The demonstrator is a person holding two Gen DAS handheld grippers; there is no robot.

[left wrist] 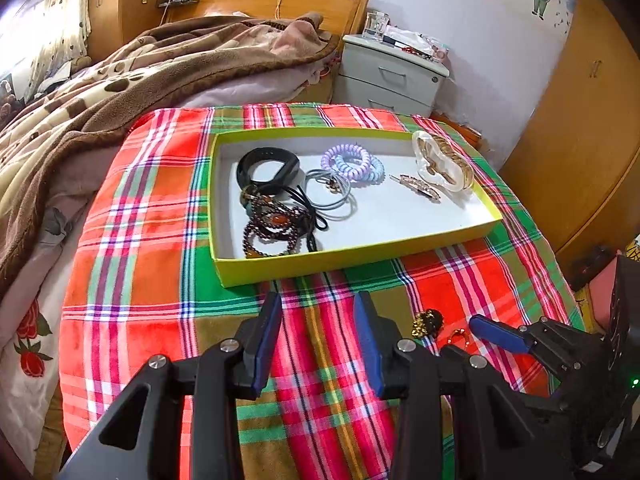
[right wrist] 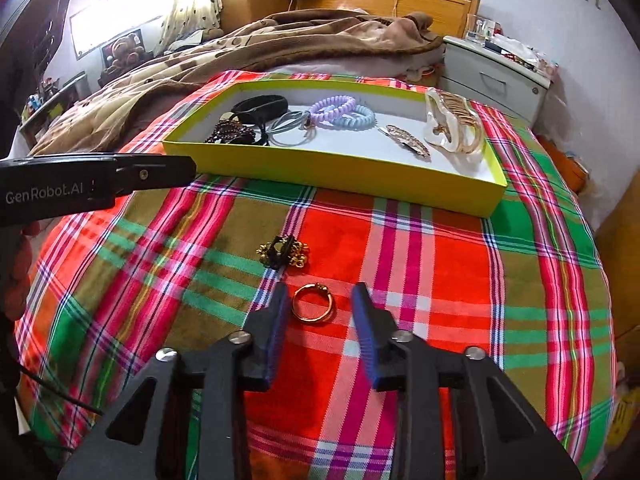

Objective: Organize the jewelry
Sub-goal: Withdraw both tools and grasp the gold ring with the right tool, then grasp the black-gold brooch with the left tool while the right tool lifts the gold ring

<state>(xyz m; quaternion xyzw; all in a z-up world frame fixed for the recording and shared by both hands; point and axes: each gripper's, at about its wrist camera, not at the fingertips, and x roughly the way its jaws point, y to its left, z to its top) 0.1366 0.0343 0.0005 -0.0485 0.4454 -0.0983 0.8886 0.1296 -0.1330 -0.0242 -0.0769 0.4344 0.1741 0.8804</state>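
Observation:
A yellow-green tray (left wrist: 304,266) (right wrist: 328,168) on the plaid cloth holds a black band (left wrist: 266,168), dark bead bracelets (left wrist: 276,228), spiral hair ties (left wrist: 352,160) (right wrist: 332,108), a hair clip (left wrist: 416,186) and a white and gold claw clip (left wrist: 440,160) (right wrist: 452,124). A gold ring (right wrist: 313,307) lies on the cloth between the open fingers of my right gripper (right wrist: 320,296), untouched. A black and gold clip (right wrist: 283,256) (left wrist: 427,322) lies just beyond it. My left gripper (left wrist: 318,304) is open and empty, in front of the tray's near wall.
The plaid cloth (left wrist: 140,240) covers a rounded surface beside a bed with a brown blanket (left wrist: 140,72). A grey nightstand (left wrist: 392,76) stands behind the tray. A wooden wardrobe (left wrist: 580,140) is at the right. The left gripper's body (right wrist: 96,184) crosses the right view's left side.

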